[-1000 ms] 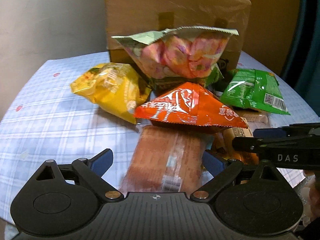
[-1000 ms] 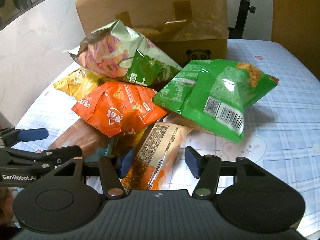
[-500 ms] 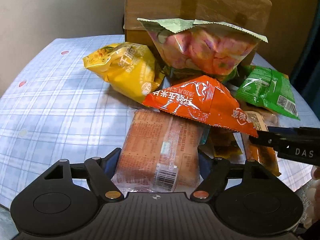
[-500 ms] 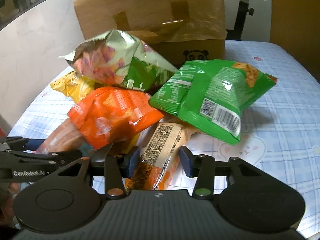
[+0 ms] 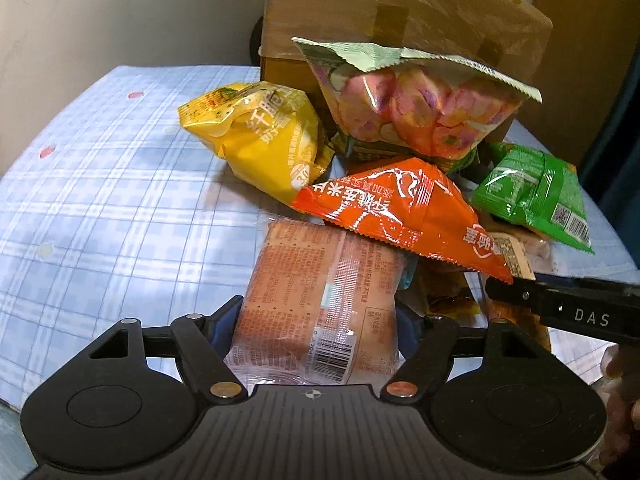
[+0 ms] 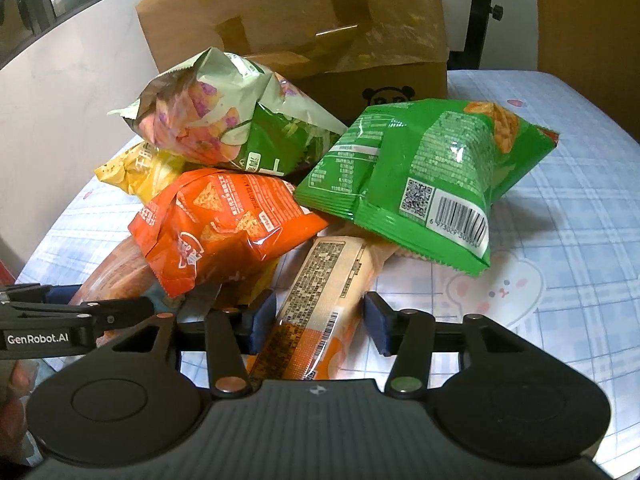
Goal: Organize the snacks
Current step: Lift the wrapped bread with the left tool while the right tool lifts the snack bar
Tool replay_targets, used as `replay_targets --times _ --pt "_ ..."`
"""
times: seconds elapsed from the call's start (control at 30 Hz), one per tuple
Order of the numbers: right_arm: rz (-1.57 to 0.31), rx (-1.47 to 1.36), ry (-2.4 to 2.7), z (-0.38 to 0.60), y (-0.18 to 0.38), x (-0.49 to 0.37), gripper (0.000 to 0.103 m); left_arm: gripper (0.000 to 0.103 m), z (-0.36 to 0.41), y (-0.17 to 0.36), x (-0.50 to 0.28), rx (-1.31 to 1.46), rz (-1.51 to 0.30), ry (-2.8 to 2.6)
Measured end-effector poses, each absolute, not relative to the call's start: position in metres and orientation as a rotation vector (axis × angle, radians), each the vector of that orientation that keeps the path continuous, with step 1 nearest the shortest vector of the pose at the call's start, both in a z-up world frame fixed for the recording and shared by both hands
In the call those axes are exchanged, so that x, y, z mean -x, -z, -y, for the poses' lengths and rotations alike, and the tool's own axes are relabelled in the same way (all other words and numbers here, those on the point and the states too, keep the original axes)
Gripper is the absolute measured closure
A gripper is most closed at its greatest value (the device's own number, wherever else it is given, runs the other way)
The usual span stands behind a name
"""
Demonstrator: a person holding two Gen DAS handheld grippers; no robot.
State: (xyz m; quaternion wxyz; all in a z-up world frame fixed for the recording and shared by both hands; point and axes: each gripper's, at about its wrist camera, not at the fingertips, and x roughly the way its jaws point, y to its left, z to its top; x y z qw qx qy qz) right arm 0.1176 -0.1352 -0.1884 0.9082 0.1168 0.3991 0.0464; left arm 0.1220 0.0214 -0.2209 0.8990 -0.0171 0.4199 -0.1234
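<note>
A pile of snack bags lies on the checked tablecloth before a cardboard box [image 5: 400, 12]. My left gripper [image 5: 316, 332] is shut on a flat orange-brown packet [image 5: 324, 292] at the pile's near edge; both pads press its sides. An orange chip bag [image 5: 404, 208] rests on that packet's far end. My right gripper [image 6: 318, 322] straddles a long beige-orange packet [image 6: 320, 300]; the left pad touches it and a small gap shows at the right pad. A green bag [image 6: 428, 184] lies over that packet's far end.
A yellow bag [image 5: 260, 140] and a pink-and-green bag [image 5: 416, 108] lean against the box at the back. The orange bag also shows in the right wrist view [image 6: 220, 224]. The tablecloth [image 5: 100, 200] stretches to the left, and to the right [image 6: 572, 220].
My left gripper has moved forward and shut on the flat orange-brown packet. My right gripper has moved forward around the long beige-orange packet and narrowed.
</note>
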Motion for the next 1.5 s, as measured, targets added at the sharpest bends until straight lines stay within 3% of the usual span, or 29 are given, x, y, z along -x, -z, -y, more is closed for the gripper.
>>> replay_targets --times 0.37,0.8,1.13,1.5 --pt "-0.852 -0.294 -0.128 0.143 0.176 -0.113 0.057 0.026 -0.035 0.217 -0.12 0.081 -0.91 0.166" --pt "-0.788 -0.286 -0.149 0.139 0.155 -0.102 0.057 0.027 -0.056 0.188 -0.102 0.118 -0.81 0.072" --pt "-0.813 -0.287 -0.169 0.138 0.155 -0.099 0.057 0.027 -0.07 0.195 -0.102 0.185 -0.893 -0.015" --pt "-0.782 -0.292 -0.173 0.14 0.152 -0.098 0.057 0.027 -0.094 0.187 -0.095 0.279 -0.848 -0.16"
